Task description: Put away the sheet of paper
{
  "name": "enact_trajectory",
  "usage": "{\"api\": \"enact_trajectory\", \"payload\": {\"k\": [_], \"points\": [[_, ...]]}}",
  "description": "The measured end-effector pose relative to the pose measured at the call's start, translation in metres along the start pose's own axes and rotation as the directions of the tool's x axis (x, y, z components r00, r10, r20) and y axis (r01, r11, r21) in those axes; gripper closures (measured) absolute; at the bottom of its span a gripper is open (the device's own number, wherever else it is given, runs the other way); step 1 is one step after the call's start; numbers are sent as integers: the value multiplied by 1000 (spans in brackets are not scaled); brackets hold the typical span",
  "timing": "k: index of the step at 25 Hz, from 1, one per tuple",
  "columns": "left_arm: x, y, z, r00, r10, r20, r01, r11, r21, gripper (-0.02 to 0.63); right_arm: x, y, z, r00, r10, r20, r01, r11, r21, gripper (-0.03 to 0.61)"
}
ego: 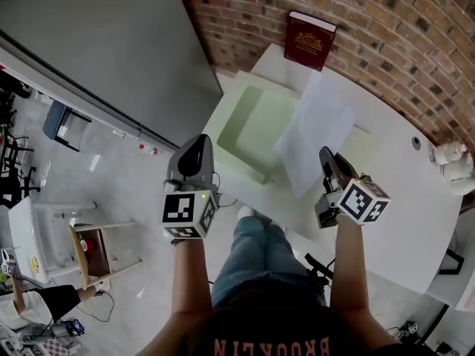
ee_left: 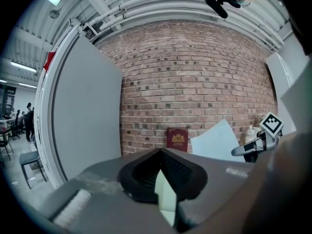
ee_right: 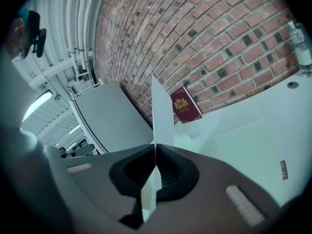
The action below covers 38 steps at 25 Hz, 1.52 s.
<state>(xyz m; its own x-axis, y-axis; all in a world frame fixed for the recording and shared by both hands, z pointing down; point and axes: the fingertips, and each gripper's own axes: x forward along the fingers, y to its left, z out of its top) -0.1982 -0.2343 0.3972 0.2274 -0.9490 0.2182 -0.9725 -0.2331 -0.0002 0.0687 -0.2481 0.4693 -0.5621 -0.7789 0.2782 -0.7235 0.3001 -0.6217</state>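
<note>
A white sheet of paper [ego: 315,128] hangs above the white table [ego: 404,199], its left part over a pale green tray [ego: 223,117]. My right gripper [ego: 325,154] is shut on the sheet's near edge. In the right gripper view the sheet [ee_right: 162,111] stands edge-on between the closed jaws of my right gripper [ee_right: 155,146]. My left gripper [ego: 198,142] hovers left of the tray, off the table's edge, shut with nothing held. The left gripper view has my left gripper [ee_left: 161,151] in front, and the sheet [ee_left: 217,140] and right gripper [ee_left: 243,150] at the right.
A dark red book [ego: 309,41] leans on the brick wall behind the tray, also seen as the book [ee_right: 185,105] in the right gripper view. A bottle [ee_right: 302,52] and white items [ego: 451,158] stand at the table's far right. A grey panel [ego: 96,43] lies to the left.
</note>
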Motion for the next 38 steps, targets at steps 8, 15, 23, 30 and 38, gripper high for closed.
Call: {"api": "enact_trajectory", "payload": {"k": [8, 15, 23, 30, 38], "points": [[3, 2, -6, 1000, -12, -17, 12, 1000, 16, 614, 1, -20, -29, 994, -65, -85, 71, 995, 75, 577], [8, -4, -2, 1000, -19, -18, 20, 999, 42, 614, 2, -42, -58, 969, -120, -218, 142, 986, 90, 577], [4, -10, 1, 999, 23, -28, -20, 995, 99, 614, 9, -71, -70, 943, -133, -306, 174, 978, 111, 577], [-7, -11, -10, 996, 68, -52, -64, 995, 78, 614, 21, -82, -75, 935, -95, -342, 155, 976, 150, 577], [-4, 7, -12, 996, 80, -37, -78, 996, 50, 614, 41, -82, -82, 919, -119, -375, 182, 974, 138, 577]]}}
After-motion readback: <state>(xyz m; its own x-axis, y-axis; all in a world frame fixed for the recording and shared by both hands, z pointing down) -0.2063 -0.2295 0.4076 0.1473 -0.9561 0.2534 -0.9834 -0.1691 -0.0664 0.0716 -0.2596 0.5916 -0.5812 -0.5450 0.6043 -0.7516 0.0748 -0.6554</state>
